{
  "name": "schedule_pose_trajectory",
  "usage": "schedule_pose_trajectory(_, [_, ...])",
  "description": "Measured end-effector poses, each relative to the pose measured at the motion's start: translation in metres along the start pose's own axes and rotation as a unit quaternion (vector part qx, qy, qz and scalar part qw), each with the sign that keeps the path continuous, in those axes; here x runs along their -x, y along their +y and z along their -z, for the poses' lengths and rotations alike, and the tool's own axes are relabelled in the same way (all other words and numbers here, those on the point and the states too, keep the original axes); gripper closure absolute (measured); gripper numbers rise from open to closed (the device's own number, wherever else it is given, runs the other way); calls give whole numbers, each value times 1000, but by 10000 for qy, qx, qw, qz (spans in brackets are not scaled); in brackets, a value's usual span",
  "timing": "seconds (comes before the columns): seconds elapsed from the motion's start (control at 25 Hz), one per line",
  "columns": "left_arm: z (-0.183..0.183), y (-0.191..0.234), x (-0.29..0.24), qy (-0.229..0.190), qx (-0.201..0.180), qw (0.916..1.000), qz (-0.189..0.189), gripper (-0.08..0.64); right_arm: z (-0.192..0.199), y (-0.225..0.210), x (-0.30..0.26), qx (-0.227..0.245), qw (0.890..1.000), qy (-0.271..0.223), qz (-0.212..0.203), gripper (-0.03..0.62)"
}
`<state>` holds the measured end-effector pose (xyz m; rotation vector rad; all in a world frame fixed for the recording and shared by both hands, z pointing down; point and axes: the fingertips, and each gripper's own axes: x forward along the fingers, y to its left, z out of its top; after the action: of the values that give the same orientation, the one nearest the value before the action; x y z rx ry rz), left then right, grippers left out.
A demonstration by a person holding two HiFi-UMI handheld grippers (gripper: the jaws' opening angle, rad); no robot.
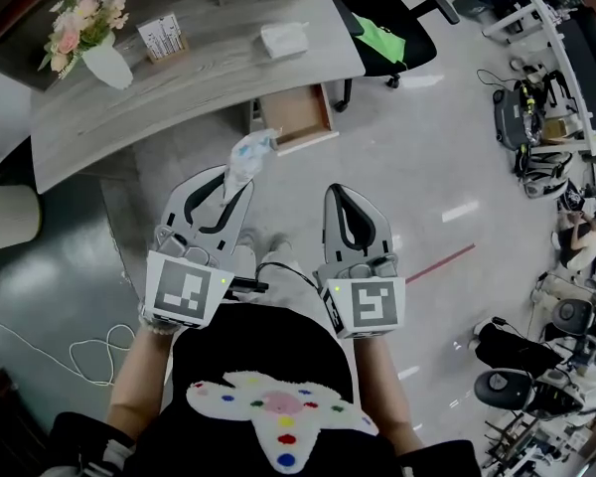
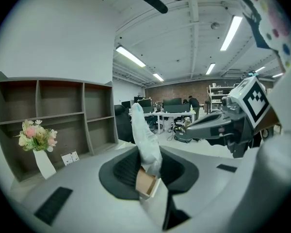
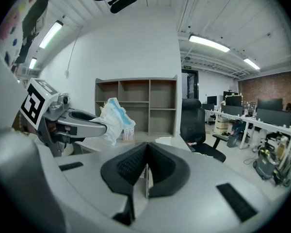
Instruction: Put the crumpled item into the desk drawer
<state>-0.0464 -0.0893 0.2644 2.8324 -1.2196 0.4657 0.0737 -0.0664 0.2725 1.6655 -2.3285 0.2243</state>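
Between the left gripper (image 2: 148, 173) fingers (image 2: 120, 171) juts a crumpled white-and-blue item (image 2: 145, 137), pinched; right gripper (image 3: 146, 171) fingers (image 3: 128, 166) meet, empty.

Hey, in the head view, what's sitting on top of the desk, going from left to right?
vase of flowers → small box of cards → white packet
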Motion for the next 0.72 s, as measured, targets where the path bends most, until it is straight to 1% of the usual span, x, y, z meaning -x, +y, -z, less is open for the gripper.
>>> schedule_pose_trajectory(0.2, [5, -7, -4, 80, 40, 10000, -35, 466, 7, -5, 2, -20, 10000, 37, -74, 588])
schedule_pose_trajectory(0.32, [6, -9, -5, 61, 5, 10000, -43, 466, 9, -3, 1, -62, 9999, 17, -151, 588])
schedule_pose_trajectory(0.44, [10, -10, -8, 75, 1, 10000, -44, 466, 16, -9, -1, 30, 9998, 126, -118, 588])
schedule_pose_trajectory(0.56, [16, -11, -10, 129, 39, 9999, -50, 466, 18, -13, -5, 78, 9999, 25, -127, 588])
schedule_pose_trajectory(0.72, [20, -16, -15, 177, 63, 9998, -85, 466, 22, -18, -7, 101, 9998, 51, -190, 588])
